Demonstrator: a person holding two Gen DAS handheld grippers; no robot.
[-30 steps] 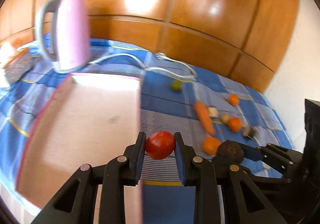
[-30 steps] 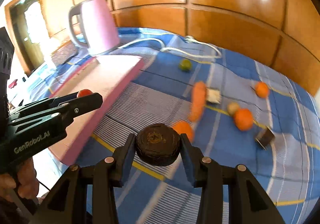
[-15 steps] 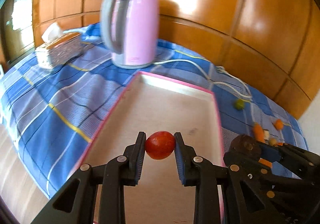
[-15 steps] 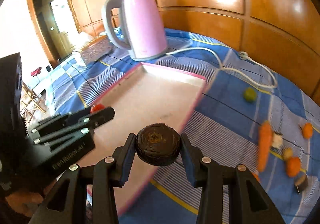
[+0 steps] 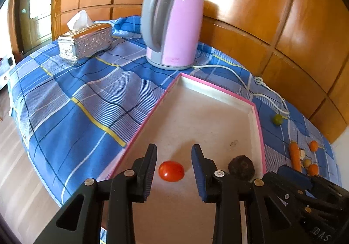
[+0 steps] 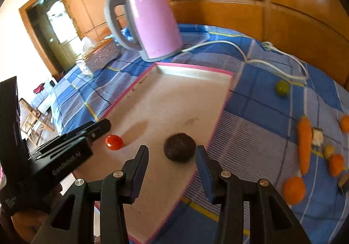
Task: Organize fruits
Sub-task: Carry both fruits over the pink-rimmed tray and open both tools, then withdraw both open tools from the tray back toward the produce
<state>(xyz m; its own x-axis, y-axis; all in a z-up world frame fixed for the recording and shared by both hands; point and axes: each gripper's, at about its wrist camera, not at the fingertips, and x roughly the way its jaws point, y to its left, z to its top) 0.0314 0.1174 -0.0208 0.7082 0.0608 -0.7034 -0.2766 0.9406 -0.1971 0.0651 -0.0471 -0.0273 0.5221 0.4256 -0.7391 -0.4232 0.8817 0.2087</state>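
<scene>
Both black two-finger grippers hover low over the pink-rimmed white tray [image 5: 218,89], jaws spread wide: left gripper [image 5: 174,156] straddling the small red tomato [image 5: 171,171], right gripper [image 6: 172,160] framing the dark brown round fruit [image 6: 179,150]. Each fruit rests on the tray floor at lower centre, untouched, the brown one close to the tray's right rim.

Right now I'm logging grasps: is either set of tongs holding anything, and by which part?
Nothing is held. Both the left tongs and right tongs are open; the red tomato and dark round fruit rest on the pink-rimmed tray.
</scene>
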